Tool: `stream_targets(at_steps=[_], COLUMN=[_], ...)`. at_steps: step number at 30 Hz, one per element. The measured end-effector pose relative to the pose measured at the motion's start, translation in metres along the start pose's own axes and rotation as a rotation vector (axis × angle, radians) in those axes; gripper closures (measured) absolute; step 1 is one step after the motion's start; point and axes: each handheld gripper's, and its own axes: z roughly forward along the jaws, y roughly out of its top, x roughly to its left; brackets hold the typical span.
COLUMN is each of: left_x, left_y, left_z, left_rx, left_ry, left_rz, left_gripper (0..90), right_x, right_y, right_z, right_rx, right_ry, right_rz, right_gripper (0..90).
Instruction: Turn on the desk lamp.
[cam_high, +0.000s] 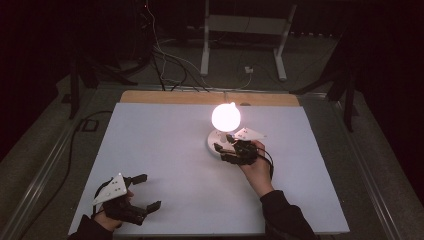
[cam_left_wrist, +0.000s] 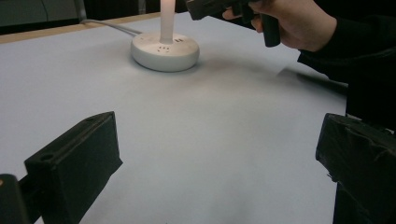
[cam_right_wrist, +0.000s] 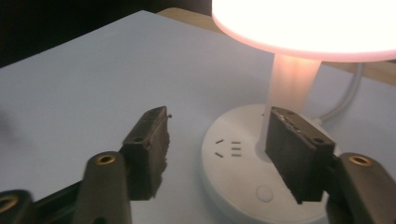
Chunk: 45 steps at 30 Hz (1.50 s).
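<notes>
Nearest the camera in the high view, at the lower left of the frame: the left gripper (cam_high: 142, 191), held in a hand just inside the near edge of the surface (cam_high: 165, 150), jaws spread wide with nothing between them, grey three-cornered plate on top. In the left gripper view, the same two black jaws rising from the lower corners, far apart, bare pale surface between. Right of centre in the high view: the right gripper (cam_high: 224, 144), carried by a hand in a dark sleeve that enters from the bottom edge, pointing toward the upper left of the frame at the lamp (cam_high: 225, 117). Jaws parted, clamping nothing, tips over the near rim of the round white base (cam_high: 214, 138). In the right gripper view, left jaw over bare surface just beside the base, right jaw over the base itself, close in front of the stem; no contact with the stem to be made out. Small dash marks and a round button visible on the base top between the jaws. Lamp lit, standing upright slightly above and right of the frame's centre in the high view, glowing round shade above a slim stem, white cord (cam_high: 222, 91) trailing off toward the far wooden edge of the surface. Both grippers well apart from each other.
</notes>
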Motion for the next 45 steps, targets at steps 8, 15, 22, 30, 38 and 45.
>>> stream_targets(at_steps=[8, 15, 22, 30, 38, 45], left_x=[0.000, 0.000, 0.001, 0.000, 0.000, 0.000], left_y=[0.000, 0.000, -0.001, -0.001, -0.001, -0.001], left_z=[0.000, -0.001, -0.003, -0.003, -0.002, -0.002], left_rx=[0.000, 0.002, -0.005, -0.001, -0.001, 0.001], left_ry=[0.001, 0.003, 0.006, 0.004, 0.003, -0.001], left_rz=[0.000, 0.000, -0.009, -0.008, -0.007, -0.010], left_gripper=[0.4, 0.4, 0.4, 0.4, 0.4, 0.4], right_x=[-0.004, -0.007, -0.011, -0.020, -0.030, -0.036], right_y=[0.000, -0.002, -0.009, -0.023, -0.041, -0.059], right_z=[-0.007, -0.013, -0.023, -0.041, -0.062, -0.084], right_rx=[0.007, 0.044, 0.041, 0.016, 0.043, 0.067], right_ry=[0.114, 0.183, 0.178, 0.163, 0.132, 0.091], right_rz=[0.046, 0.003, -0.039, -0.063, -0.061, -0.054], right_gripper=[7.9, 0.0, 0.0, 0.0, 0.0, 0.0])
